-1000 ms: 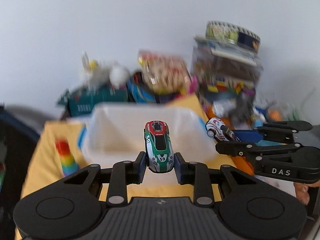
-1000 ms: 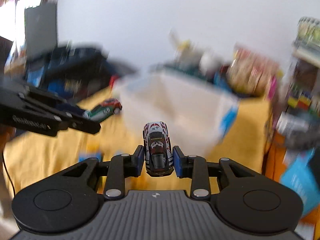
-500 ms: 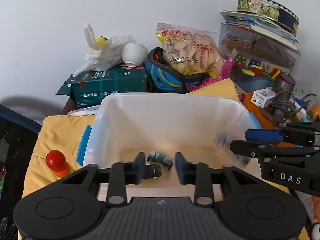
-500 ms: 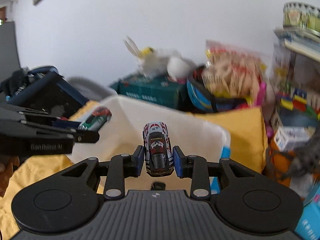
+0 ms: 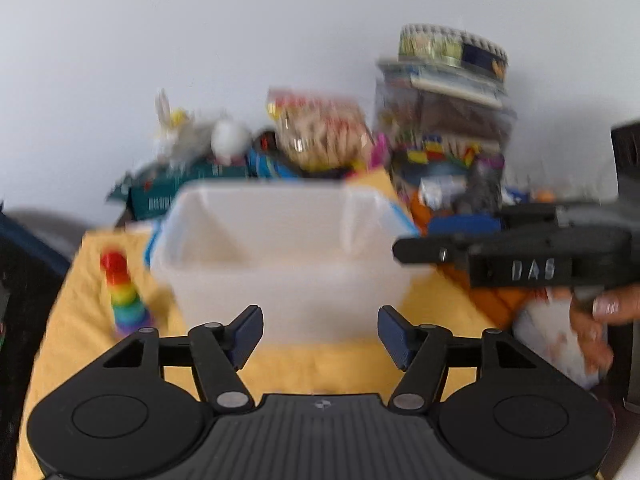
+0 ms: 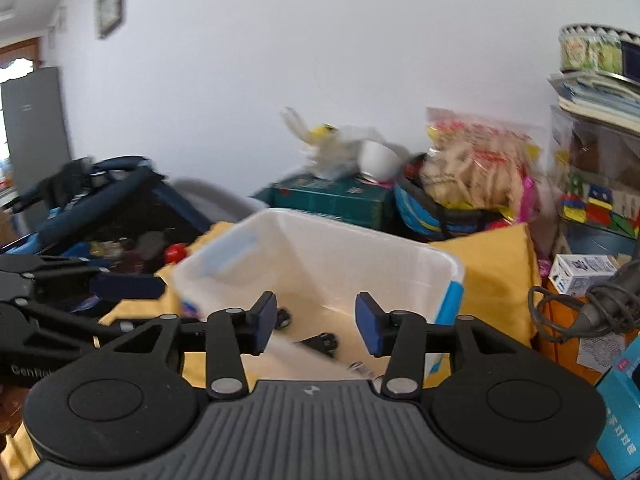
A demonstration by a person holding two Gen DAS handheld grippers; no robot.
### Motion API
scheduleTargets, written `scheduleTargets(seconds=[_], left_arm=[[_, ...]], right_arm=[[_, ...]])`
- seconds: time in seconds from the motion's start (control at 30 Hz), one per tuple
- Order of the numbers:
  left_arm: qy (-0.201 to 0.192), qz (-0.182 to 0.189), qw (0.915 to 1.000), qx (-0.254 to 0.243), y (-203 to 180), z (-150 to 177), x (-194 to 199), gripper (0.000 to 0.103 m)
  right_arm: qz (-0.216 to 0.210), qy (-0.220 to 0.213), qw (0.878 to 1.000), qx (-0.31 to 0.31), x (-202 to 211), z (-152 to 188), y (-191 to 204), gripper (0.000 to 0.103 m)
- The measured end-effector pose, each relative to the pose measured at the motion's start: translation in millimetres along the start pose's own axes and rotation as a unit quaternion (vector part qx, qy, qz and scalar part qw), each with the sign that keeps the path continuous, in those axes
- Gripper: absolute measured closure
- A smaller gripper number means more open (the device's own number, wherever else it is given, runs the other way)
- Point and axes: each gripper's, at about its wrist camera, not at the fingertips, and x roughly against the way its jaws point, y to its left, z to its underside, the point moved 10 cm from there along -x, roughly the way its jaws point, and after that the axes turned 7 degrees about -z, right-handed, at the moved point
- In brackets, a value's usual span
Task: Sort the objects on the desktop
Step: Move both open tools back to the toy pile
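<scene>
A white plastic bin [image 5: 288, 288] stands on the yellow cloth right in front of my left gripper [image 5: 319, 322], whose jaws are opening with nothing between them. In the right wrist view my right gripper [image 6: 316, 312] hangs over the near rim of the bin [image 6: 360, 232]; its jaws are opening too and hold nothing. Dark blurred toy cars [image 6: 320, 342] lie on the bin floor below its fingers. From the right, the right gripper [image 5: 424, 238] reaches to the bin's right corner, held by a hand [image 5: 592, 320]. At the bin's left side is the left gripper [image 6: 136, 306].
A rainbow ring stacker [image 5: 124, 300] stands left of the bin. Behind the bin are a green box [image 6: 332, 196], a white cup [image 6: 378, 158], a snack bag [image 6: 480, 164] and stacked boxes topped by a round tin [image 5: 452, 50]. A coiled cable [image 6: 592, 304] lies at the right.
Both grippers have let go of their toy cars over the bin and opened. The left gripper dipped over the bin and has pulled back to its near side.
</scene>
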Motion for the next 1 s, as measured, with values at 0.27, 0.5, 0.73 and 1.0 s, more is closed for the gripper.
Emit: scheduleTargets(seconds=[0.27,0.5,0.73,1.0], left_arm=[[0.116,-0.006,0.9919,0.051,0,97,10,0.036],[0.138,-0.055,0.9881,0.042,5,130,25,0.036],[0.162,-0.072,0.9824,0.061,16,151,29,0.036],[0.17,-0.048,0.984,0.026,2,160,21,0.042]], right_arm=[[-0.069,0.106,0.991,-0.042,3,88,25,0.046],[-0.035,0.157,0.987,-0.009,3,152,34,0.039],[-0.051,0.192,0.98,0.017,5,175,45,0.042],[-0.057,0.239,0.967,0.066,-4,202,62,0.062]])
